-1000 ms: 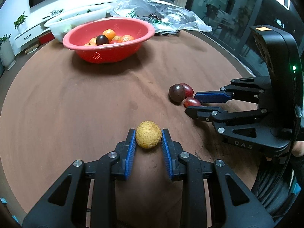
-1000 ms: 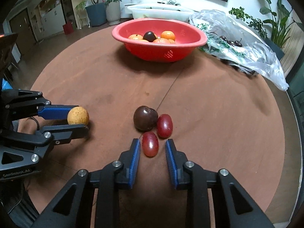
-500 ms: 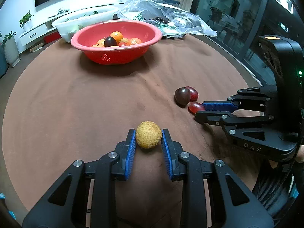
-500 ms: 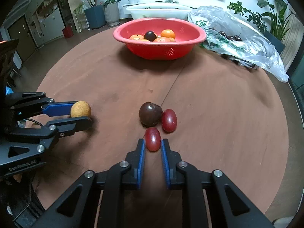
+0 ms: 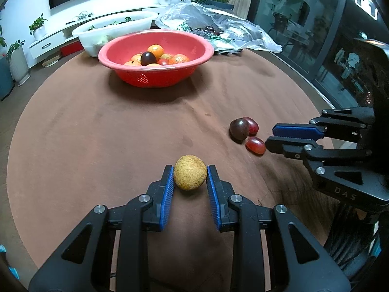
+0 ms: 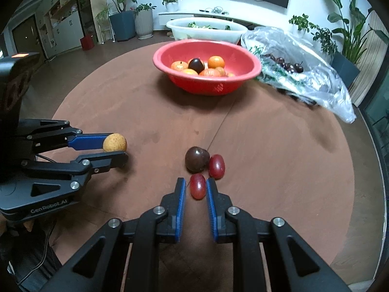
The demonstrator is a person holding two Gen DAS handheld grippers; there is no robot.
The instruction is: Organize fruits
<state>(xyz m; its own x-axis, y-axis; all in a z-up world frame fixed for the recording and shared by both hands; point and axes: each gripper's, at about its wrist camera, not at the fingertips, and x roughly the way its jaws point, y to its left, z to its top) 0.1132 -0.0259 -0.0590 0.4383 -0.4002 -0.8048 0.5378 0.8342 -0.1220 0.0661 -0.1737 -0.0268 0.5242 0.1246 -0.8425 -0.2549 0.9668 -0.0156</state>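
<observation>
Red colander bowl [image 6: 206, 73] lies at twelve o'clock from both. Right hand-held gripper [image 6: 195, 189] clamps a red grape tomato [image 6: 197, 186], long axis pointing bowlward. Left hand-held gripper [image 5: 190, 177] clamps a tan round fruit [image 5: 190, 175].

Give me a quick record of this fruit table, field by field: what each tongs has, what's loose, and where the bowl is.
left tongs: shut on the round yellow-brown fruit
right tongs: shut on the red oval fruit
loose on brown table: dark plum and second red oval fruit, touching each other, just beyond the right tongs
red bowl: far side of table, holding oranges and one dark fruit
behind bowl: white tub
beside bowl: clear plastic bag with dark cherries
</observation>
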